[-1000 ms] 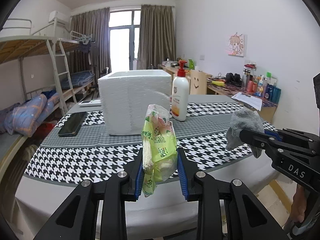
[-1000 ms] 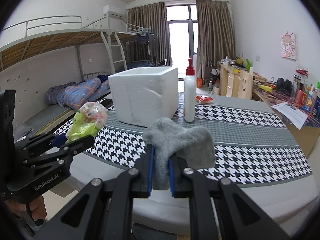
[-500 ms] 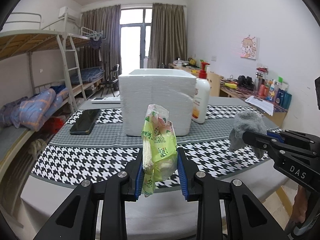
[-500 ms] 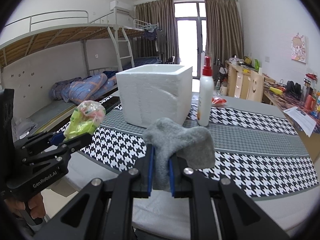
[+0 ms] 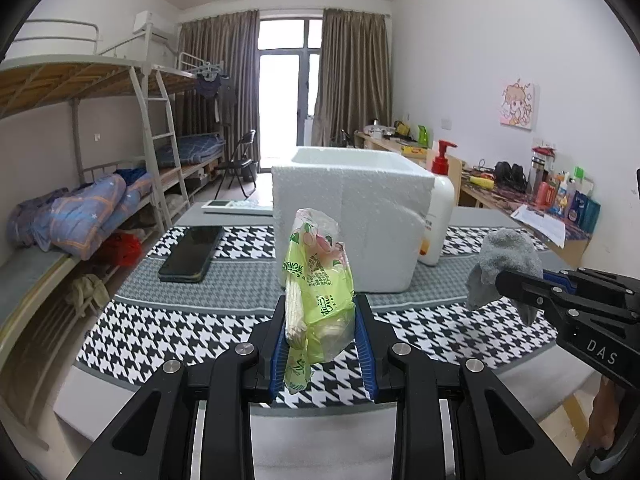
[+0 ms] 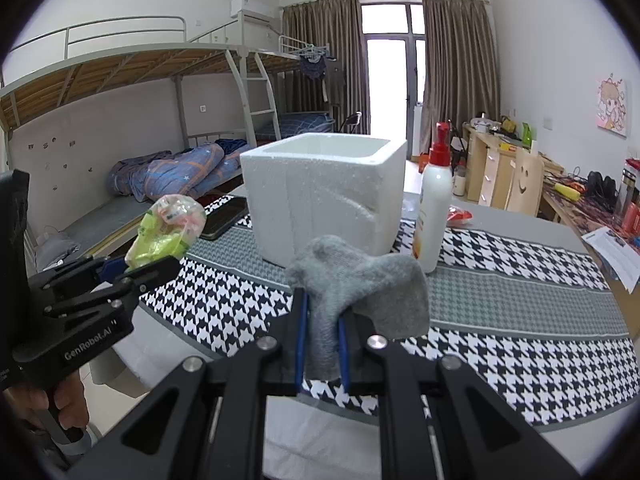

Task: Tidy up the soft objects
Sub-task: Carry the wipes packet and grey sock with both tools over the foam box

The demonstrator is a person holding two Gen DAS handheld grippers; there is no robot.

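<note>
My left gripper is shut on a green plastic tissue pack, held upright above the table's near edge; the pack also shows in the right wrist view. My right gripper is shut on a grey sock, which droops over the fingers; the sock also shows at the right of the left wrist view. An open white foam box stands on the table beyond both grippers, also seen in the right wrist view.
A houndstooth cloth covers the table. A red-pump lotion bottle stands right of the box. A black phone lies left of it. A bunk bed stands at left, a cluttered desk at right.
Both grippers have moved leftward and closer along the table, still holding their items; the box now sits more to the right in the left wrist view.
</note>
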